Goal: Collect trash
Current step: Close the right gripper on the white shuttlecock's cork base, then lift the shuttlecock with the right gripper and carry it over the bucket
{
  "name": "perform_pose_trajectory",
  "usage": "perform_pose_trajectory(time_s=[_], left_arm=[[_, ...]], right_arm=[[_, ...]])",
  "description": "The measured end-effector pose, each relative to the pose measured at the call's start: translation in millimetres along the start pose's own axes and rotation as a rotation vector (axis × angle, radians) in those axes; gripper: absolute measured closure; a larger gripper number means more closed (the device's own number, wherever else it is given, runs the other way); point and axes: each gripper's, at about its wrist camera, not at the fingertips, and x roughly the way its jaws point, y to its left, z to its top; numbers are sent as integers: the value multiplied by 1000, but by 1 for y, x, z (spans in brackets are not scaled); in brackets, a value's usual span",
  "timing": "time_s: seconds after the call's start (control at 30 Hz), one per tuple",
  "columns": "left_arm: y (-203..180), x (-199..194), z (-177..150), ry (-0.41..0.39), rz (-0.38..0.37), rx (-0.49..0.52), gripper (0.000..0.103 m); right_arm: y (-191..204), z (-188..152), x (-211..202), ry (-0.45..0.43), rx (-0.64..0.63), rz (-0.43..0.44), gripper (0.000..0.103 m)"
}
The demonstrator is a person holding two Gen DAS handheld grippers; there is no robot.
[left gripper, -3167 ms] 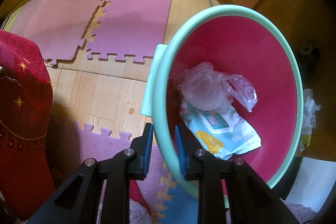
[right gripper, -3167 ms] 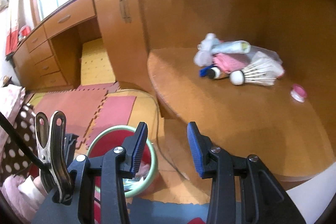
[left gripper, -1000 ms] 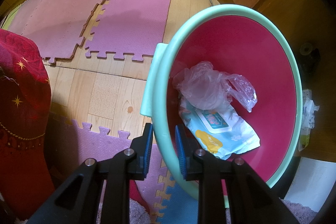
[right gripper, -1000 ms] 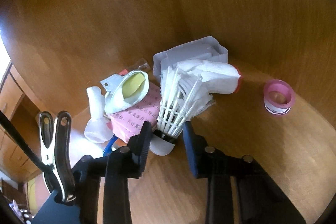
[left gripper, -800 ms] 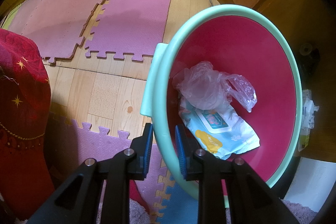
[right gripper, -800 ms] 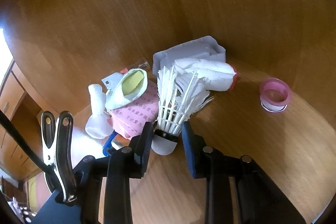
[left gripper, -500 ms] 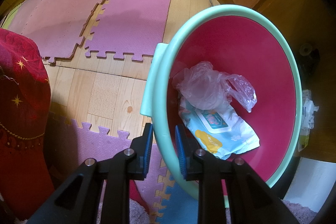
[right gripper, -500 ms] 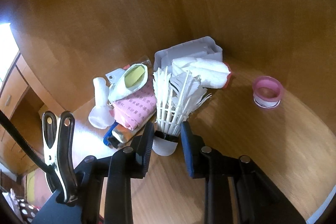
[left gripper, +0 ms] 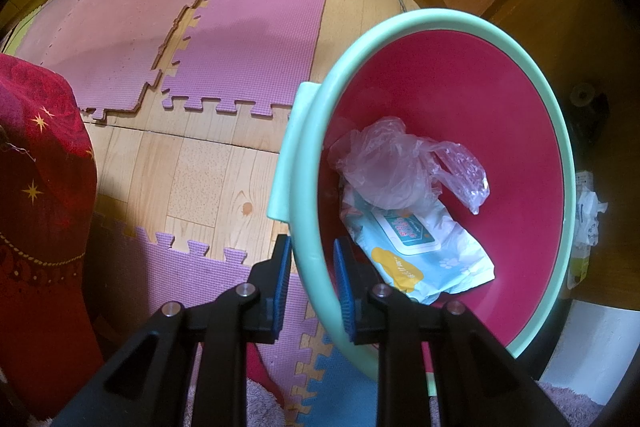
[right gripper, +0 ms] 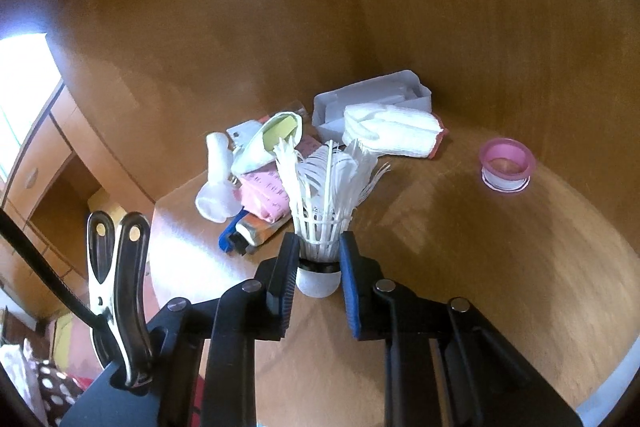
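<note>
Right wrist view: shuttlecock (right gripper: 320,223) is seen between the closing right gripper (right gripper: 319,269); basin (left gripper: 308,227) rim is clamped by the left gripper (left gripper: 310,283).

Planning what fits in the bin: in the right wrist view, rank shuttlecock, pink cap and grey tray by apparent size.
1. Shuttlecock, though nearest the camera, so possibly inflated.
2. Grey tray, partly hidden.
3. Pink cap.

White feathered shuttlecock (right gripper: 324,211), feathers pointing away, cork base low. Red basin (left gripper: 460,99) (mint rim) holds crumpled plastic bag (left gripper: 400,167) over a wipes pack (left gripper: 420,247).
</note>
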Motion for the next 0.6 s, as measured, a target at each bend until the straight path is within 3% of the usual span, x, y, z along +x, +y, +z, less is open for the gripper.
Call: perform_pose_trajectory(time_s=[0.6], left_arm=[[0,0,0,1,0,0,80]], right_arm=[[9,-10,-15,-8,-16,62,81]])
